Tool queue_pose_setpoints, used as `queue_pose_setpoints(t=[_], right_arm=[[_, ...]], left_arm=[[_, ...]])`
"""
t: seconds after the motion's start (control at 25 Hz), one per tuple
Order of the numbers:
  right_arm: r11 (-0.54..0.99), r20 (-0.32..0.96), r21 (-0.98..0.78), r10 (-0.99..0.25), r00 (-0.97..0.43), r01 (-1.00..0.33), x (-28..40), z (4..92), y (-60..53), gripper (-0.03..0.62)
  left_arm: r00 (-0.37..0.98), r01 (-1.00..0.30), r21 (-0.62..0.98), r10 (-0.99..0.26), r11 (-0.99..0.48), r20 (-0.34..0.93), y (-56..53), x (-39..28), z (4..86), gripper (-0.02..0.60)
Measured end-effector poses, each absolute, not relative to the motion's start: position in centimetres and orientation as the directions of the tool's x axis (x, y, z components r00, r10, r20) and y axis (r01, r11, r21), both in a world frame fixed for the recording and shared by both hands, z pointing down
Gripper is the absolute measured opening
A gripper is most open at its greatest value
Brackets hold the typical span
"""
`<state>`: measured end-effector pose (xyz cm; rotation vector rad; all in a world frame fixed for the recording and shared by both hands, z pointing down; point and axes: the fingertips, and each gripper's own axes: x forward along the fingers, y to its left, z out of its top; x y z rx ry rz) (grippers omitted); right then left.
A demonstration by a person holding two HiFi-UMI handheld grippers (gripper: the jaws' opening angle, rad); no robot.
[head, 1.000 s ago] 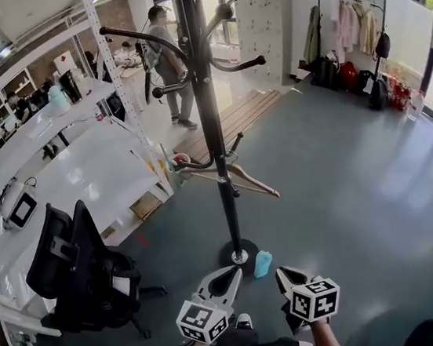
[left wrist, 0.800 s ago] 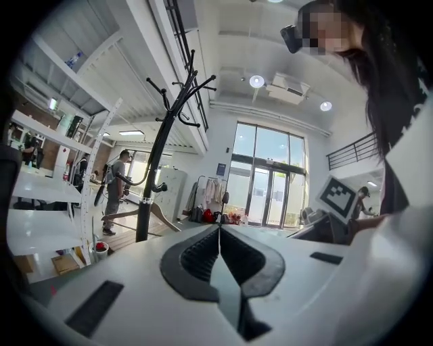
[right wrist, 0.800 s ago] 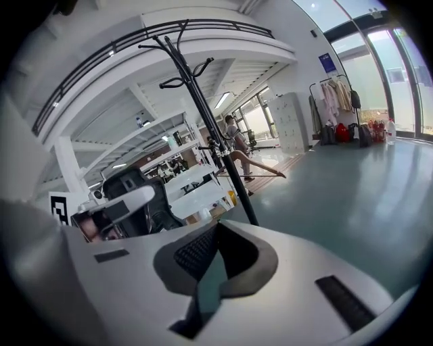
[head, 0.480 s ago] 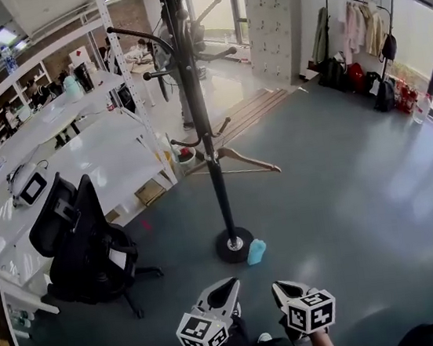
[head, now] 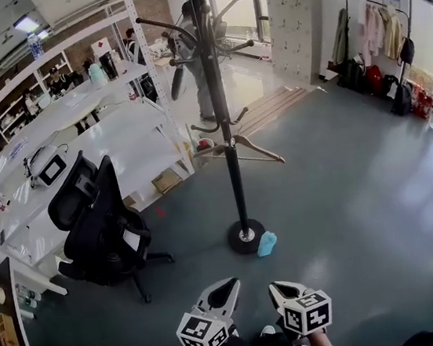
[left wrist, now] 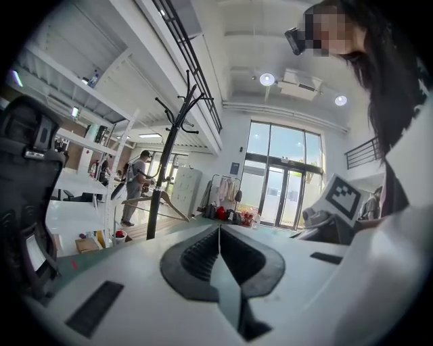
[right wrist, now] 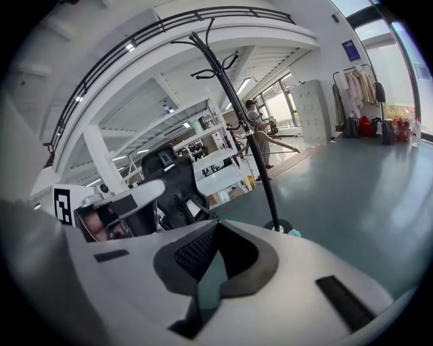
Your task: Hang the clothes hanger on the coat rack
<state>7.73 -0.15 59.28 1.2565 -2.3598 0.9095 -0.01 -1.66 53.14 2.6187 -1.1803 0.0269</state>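
A black coat rack [head: 225, 119] stands at the centre of the head view on a grey floor [head: 361, 189], with a wooden clothes hanger [head: 251, 145] hung on one of its lower hooks, about midway up the pole, its arm sloping down to the right. A small light-blue container [head: 267, 242] lies touching the right edge of the rack's round base [head: 241, 240]. At the bottom edge of the frame the person's two tools sit side by side, well apart from the rack. The left gripper [head: 230, 284] has its jaws pressed together with nothing between them, and the right gripper [head: 277, 285] is likewise closed and empty, each carrying its marker cube nearest the camera. Each gripper's own view shows the dark pads meeting along one thin line, with the rack and hanger far beyond them. A black office chair [head: 100, 223] stands at centre left beside long white desks [head: 119, 153]. A person [head: 199, 67] stands behind the rack near the top of the frame. A clothes rail [head: 375, 25] hung with garments fills the upper right corner.
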Motion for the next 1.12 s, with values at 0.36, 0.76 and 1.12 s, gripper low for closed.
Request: queue_pose_setpoints(t=[0.36, 0.76, 1.12], right_arm=[[0.403, 0.542, -0.368, -0.639, -0.545, -0.838, 4.9, 58.5, 1.1, 0.009], [0.401, 0.527, -0.335, -0.670, -0.522, -0.853, 1.7, 57.5, 2.4, 0.009], [0.396, 0.527, -0.308, -0.686, -0.501, -0.865, 1.2, 56.9, 3.2, 0.009]], left_arm=[[0.682, -0.728, 0.217, -0.721, -0.651, 0.124, -0.1, -2.5, 52.6, 0.006], [0.696, -0.714, 0.219, -0.709, -0.665, 0.117, 0.9, -5.7, 52.4, 0.006], [0.722, -0.688, 0.217, -0.684, -0.692, 0.108, 1.4, -5.8, 51.9, 0.006]])
